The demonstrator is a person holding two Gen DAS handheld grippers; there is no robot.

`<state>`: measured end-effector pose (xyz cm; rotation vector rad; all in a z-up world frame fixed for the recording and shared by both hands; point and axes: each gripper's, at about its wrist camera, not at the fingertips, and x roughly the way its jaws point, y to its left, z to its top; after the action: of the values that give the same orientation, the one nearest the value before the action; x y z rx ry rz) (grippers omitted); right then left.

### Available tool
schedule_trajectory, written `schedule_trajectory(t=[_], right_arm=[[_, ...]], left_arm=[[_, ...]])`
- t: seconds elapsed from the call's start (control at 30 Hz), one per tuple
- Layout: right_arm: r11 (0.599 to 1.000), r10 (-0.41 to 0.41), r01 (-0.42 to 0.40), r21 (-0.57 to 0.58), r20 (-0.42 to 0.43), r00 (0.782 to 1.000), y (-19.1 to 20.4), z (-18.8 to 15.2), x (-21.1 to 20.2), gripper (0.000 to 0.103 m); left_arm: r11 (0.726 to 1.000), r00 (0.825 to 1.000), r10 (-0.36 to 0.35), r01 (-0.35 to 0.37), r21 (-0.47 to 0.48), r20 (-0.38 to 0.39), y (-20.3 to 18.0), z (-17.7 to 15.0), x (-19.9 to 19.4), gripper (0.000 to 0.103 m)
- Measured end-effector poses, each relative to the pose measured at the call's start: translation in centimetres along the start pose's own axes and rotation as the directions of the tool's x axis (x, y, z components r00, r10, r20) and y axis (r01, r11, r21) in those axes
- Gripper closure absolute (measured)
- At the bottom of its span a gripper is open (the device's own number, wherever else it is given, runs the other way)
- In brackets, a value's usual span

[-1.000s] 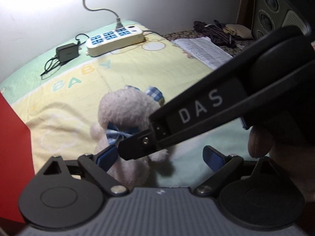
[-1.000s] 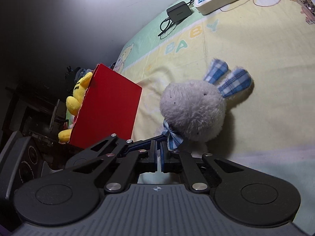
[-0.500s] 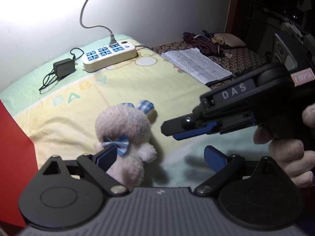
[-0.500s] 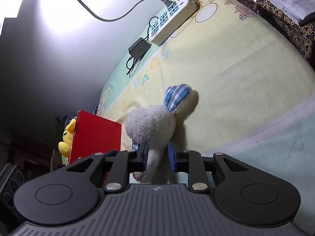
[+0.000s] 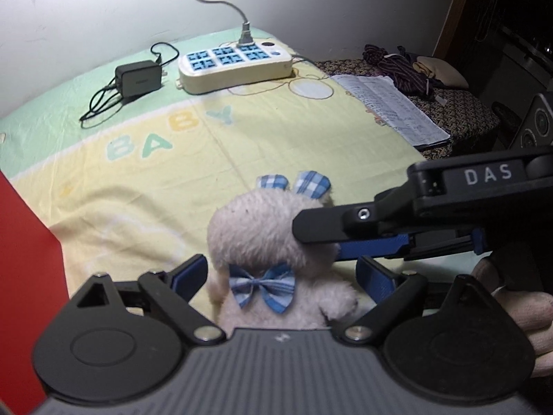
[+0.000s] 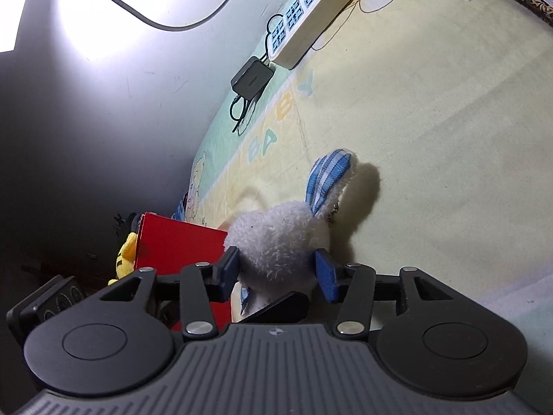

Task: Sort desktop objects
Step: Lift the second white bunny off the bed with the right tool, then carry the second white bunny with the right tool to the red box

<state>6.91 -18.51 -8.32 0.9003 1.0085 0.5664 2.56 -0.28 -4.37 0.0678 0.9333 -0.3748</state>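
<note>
Plush rabbit [image 5: 273, 242]: a pale, fuzzy toy with blue checked ears and a blue checked bow at the neck, sitting upright on the yellow part of the baby-print sheet [image 5: 145, 186], close in front of both grippers.
Handling: by its look it is light, soft and squashy; the pile should give grip instead of slipping, and nothing about it looks breakable. The head is the fullest part and will compress under the pads; the ears and bow are floppy and poor places to hold.
Where to hold: across the head or the body below the bow, pads on opposite sides, closing until the stuffing firms up.
Right gripper [image 6: 276, 269]: its blue pads stand either side of the rabbit's head, about the head's width apart. The near-side pad looks to touch the fur and the other stands at the fur's edge; I cannot tell whether it is squeezing yet.
Left gripper [image 5: 281, 273]: wide apart, holding nothing, with the rabbit's body between the pads and clear of both.
Red box [image 6: 179, 242]: just beside the rabbit, with a yellow plush toy [image 6: 125, 256] at its far side; probably the sorting target.
Further off: a power strip [image 5: 235, 65] and a black charger [image 5: 138, 77] lie near the wall, well apart from the rabbit.
Risk: a pinch on the head alone may let the body swing.
</note>
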Motion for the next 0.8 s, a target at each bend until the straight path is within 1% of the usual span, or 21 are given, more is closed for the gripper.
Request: schedule_trajectory(t=[0.03, 0.1, 0.17, 0.2, 0.3, 0.4, 0.47, 0.6, 0.8], right_arm=[[1.0, 0.0, -0.001, -0.004, -0.008, 1.0, 0.1, 0.0, 0.4, 0.045], [1.0, 0.008, -0.008, -0.003, -0.024, 1.0, 0.1, 0.1, 1.4, 0.042], [1.0, 0.014, -0.014, -0.008, -0.034, 0.999, 0.3, 0.0, 2.2, 0.041], [1.0, 0.011, -0.012, -0.015, -0.035, 0.999, 0.4, 0.0, 2.6, 0.039], [0.999, 0.014, -0.016, -0.035, -0.047, 0.999, 0.6, 0.1, 3.3, 0.039], [0.999, 0.019, -0.021, -0.034, -0.058, 0.998, 0.6, 0.2, 3.4, 0.04], [0.999, 0.008, -0.011, -0.046, -0.061, 0.998, 0.8, 0.1, 3.1, 0.041], [0.996, -0.016, 0.009, -0.091, -0.076, 0.997, 1.6, -0.7, 1.8, 0.042], [0.996, -0.042, 0.035, -0.081, -0.08, 0.996, 1.7, -2.5, -0.7, 0.042]], left_arm=[[1.0, 1.0, 0.004, -0.004, -0.014, -0.007, 0.5, 0.0, 0.3, 0.01], [0.999, 1.0, 0.0, -0.001, -0.039, -0.019, 1.2, 0.1, 0.8, 0.013], [0.998, 0.999, -0.014, 0.012, -0.055, -0.038, 1.5, 0.2, 1.2, 0.02], [0.998, 0.999, -0.015, 0.012, -0.059, -0.047, 1.6, 0.2, 1.5, 0.02], [0.999, 0.998, 0.009, -0.012, -0.052, -0.06, 1.6, 0.1, 1.9, 0.023], [0.997, 0.998, 0.002, -0.007, -0.074, -0.069, 2.0, 0.1, 1.9, 0.024], [0.997, 0.997, 0.007, -0.012, -0.072, -0.071, 1.8, 0.0, 1.9, 0.024], [0.999, 0.998, 0.022, -0.025, -0.036, -0.066, 0.4, -0.4, 1.4, 0.023], [0.999, 0.998, -0.022, 0.019, -0.045, -0.063, -1.4, -1.6, -0.1, 0.023]])
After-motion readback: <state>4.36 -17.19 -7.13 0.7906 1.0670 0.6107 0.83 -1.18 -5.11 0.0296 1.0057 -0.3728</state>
